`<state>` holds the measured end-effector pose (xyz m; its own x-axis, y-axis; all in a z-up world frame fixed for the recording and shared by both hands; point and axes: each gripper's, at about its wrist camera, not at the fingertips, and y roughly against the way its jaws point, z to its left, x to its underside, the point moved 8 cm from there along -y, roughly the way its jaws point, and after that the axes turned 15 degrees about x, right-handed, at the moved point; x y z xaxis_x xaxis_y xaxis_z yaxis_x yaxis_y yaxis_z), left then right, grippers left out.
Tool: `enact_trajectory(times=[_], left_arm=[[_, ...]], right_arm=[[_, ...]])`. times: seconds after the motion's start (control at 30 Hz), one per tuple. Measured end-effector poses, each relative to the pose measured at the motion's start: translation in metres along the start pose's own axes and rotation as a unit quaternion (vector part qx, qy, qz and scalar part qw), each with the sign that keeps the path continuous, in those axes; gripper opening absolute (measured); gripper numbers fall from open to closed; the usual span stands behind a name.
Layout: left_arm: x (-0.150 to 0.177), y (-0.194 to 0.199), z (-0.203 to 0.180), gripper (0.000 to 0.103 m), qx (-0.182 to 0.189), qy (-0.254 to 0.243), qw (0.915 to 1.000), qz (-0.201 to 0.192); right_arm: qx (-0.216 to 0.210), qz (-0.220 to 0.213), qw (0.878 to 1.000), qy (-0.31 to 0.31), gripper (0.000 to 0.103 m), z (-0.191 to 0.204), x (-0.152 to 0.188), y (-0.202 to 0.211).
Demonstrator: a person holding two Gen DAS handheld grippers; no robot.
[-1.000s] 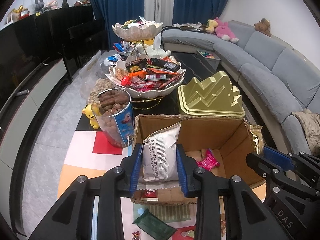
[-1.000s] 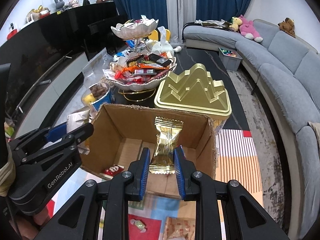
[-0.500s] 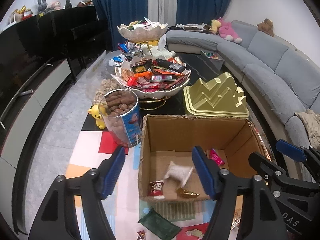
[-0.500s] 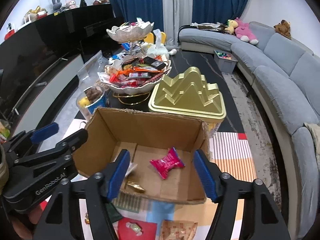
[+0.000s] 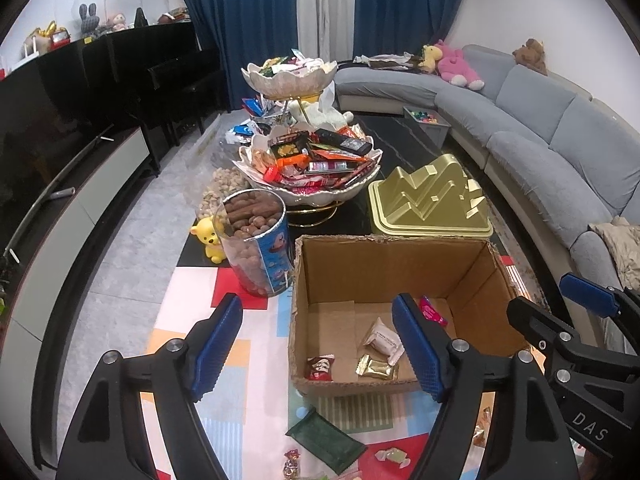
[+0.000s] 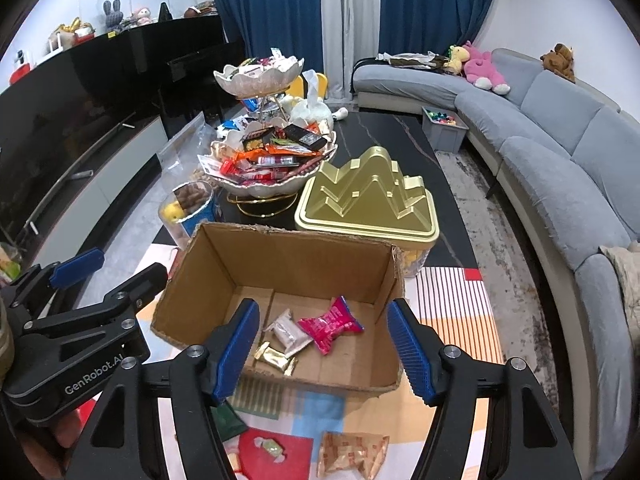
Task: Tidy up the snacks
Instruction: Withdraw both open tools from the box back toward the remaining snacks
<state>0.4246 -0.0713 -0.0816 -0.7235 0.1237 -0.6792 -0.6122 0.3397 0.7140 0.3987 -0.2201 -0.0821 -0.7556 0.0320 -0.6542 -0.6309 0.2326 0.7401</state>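
Both jaws empty, left's widening; white packet (image 5: 385, 338) lies slantwise in box (image 5: 394, 264).

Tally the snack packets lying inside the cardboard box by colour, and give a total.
White: 1
Gold: 1
Pink: 1
Dark red: 1
Total: 4 packets in the cardboard box

The cardboard box (image 5: 384, 264) at frame centre is plain brown; inside lie a magenta packet (image 6: 330, 325), a white one (image 6: 289, 332) and a gold foil one (image 6: 276, 358). The mountain-shaped tin (image 5: 430, 200) behind is matte gold. Curtains (image 5: 256, 20) at the top are deep blue (a white strip between them). The mat (image 5: 188, 320) shows red, orange, pale blue blocks.
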Motion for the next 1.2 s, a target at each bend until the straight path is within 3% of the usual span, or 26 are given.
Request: enact_trajectory(times=[1.2], left_arm=[[0.02,0.066,-0.007,0.079,-0.009,-0.006,0.9998,-0.019]], right_arm=[[-0.009,-0.026,1.0,-0.009,0.067,-0.005,0.015,0.055]])
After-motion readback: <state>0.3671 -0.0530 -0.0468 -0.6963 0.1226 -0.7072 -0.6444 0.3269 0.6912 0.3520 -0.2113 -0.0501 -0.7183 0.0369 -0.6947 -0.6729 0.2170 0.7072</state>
